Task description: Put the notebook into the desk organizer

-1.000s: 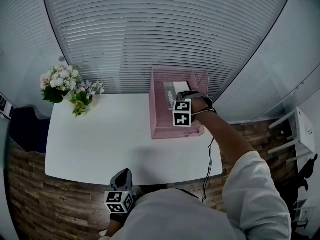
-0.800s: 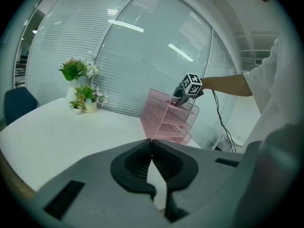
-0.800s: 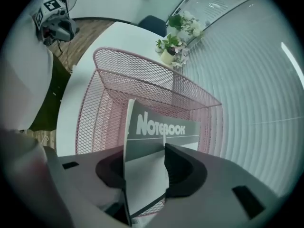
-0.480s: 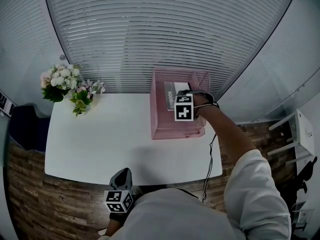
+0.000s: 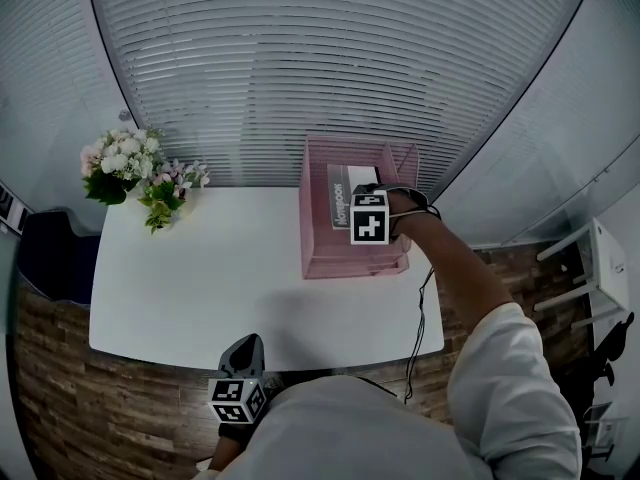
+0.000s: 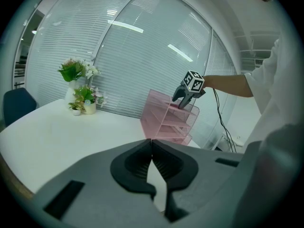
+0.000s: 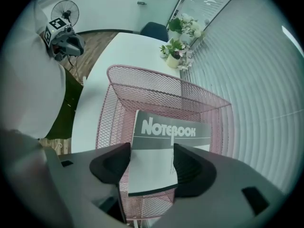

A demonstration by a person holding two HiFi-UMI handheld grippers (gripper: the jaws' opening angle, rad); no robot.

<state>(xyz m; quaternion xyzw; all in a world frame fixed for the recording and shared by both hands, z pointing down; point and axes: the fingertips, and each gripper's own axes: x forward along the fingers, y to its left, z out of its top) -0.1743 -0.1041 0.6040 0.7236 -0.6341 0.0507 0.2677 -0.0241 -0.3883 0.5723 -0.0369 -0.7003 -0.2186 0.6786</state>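
Note:
A grey and white notebook (image 5: 343, 194) (image 7: 161, 146) lies flat in the top tray of the pink wire desk organizer (image 5: 330, 263) (image 7: 142, 80) at the table's far right. My right gripper (image 5: 362, 194) (image 7: 152, 164) hovers over that tray. Its jaws are opening, with the notebook's near end between the spread pads and lying loose on the mesh. From the left gripper view, the right gripper (image 6: 185, 95) sits atop the organizer (image 6: 166, 122). My left gripper (image 5: 244, 352) (image 6: 152, 148) is shut and empty, low by the table's near edge.
A white table (image 5: 200, 278) carries pots of flowers (image 5: 140, 173) (image 6: 78, 87) at its far left corner. Window blinds (image 5: 300, 68) run right behind the organizer. A dark chair (image 5: 55, 258) stands left of the table and a white rack (image 5: 600, 268) at the right.
The right gripper has shifted slightly towards the organizer's right side, and the notebook shows more fully in the top tray. The left gripper has not moved.

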